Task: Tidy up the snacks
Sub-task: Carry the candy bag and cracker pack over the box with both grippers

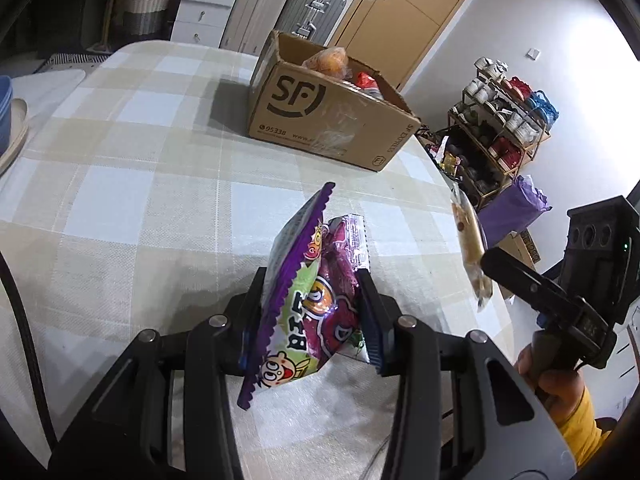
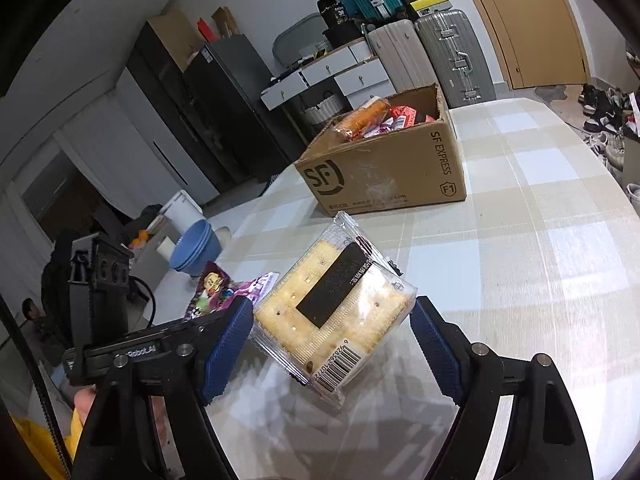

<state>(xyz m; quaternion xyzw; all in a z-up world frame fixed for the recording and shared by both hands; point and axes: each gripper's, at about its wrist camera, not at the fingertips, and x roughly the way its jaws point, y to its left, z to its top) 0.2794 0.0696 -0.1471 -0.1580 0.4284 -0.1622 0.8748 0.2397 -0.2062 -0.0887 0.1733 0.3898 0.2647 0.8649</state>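
Fingers on both grippers are clamped: left gripper (image 1: 310,312) on the purple candy bag (image 1: 308,296), right gripper (image 2: 332,340) on the cracker pack (image 2: 336,312). Carrying step, I reckon; next, over the cardboard box (image 2: 384,172) at upper middle and drop.

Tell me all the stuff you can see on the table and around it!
purple snack bag: one, purple and green, held up above the table in the left gripper
cracker pack: one, clear wrap with pale crackers, held in the right gripper
cardboard box: one, brown, open, on the far part of the table
snacks in the box: several, orange and red; exact count unclear
table: one, beige and white checked cloth
bowls: a blue stack, beside the table
suitcases: two, grey and white, by the door
door: one, light wood
left gripper: black, blue pads
right gripper: black, blue pads
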